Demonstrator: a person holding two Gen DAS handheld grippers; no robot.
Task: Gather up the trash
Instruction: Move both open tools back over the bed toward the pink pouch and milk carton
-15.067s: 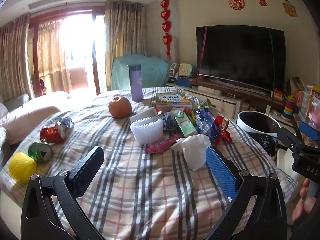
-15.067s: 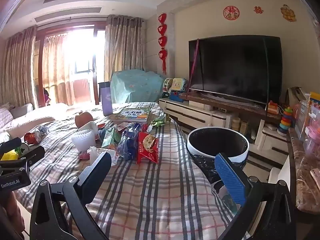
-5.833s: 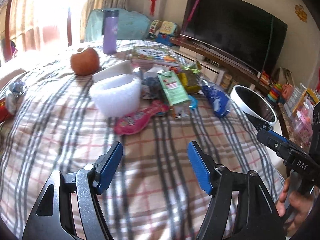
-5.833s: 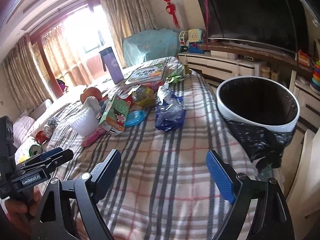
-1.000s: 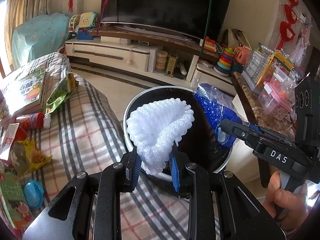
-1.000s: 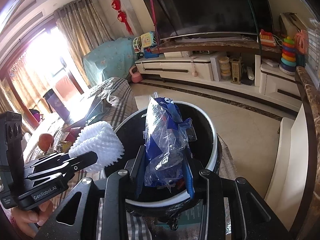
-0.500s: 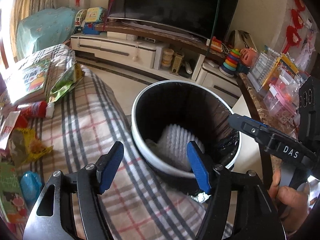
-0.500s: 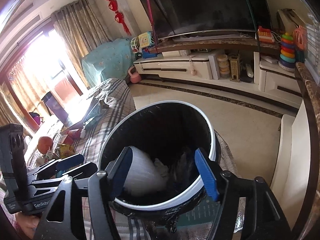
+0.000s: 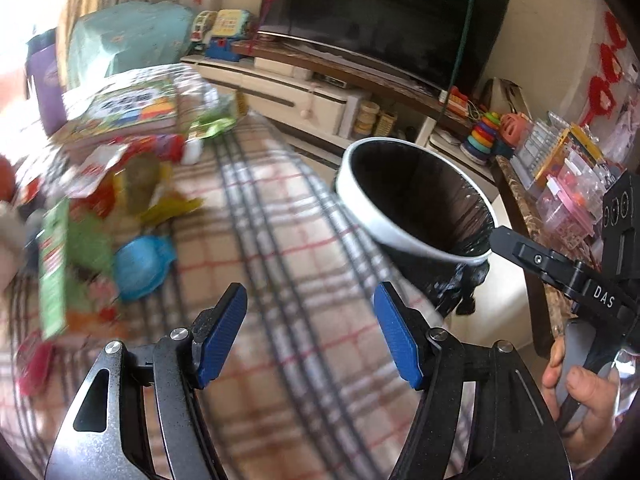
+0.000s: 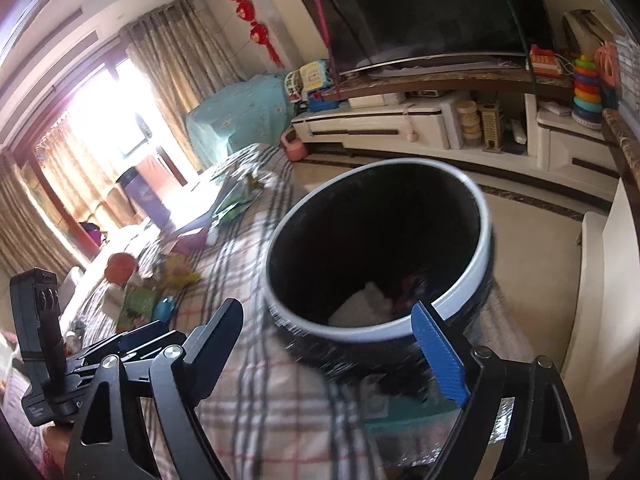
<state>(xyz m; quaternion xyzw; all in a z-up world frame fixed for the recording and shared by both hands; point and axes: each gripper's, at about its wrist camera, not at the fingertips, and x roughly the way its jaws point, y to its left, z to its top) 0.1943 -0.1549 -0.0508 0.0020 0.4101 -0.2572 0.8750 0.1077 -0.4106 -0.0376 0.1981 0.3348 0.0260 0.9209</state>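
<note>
Glossy black bin liner [image 9: 474, 216]

The left gripper [image 9: 310, 332] has its jaws spread wide apart with nothing between them, and its blue pads [image 9: 396, 336] face each other across the gap. The right gripper [image 10: 334, 346] is also wide apart and holds nothing (one pad looks blue, the other side looks dark from this angle). In the left camera's view the right gripper pokes in from the right side with its black fingers pointing left, and the person's right hand [image 9: 580, 384] is wrapped around its handle, with the thumb and fingers showing.
</note>
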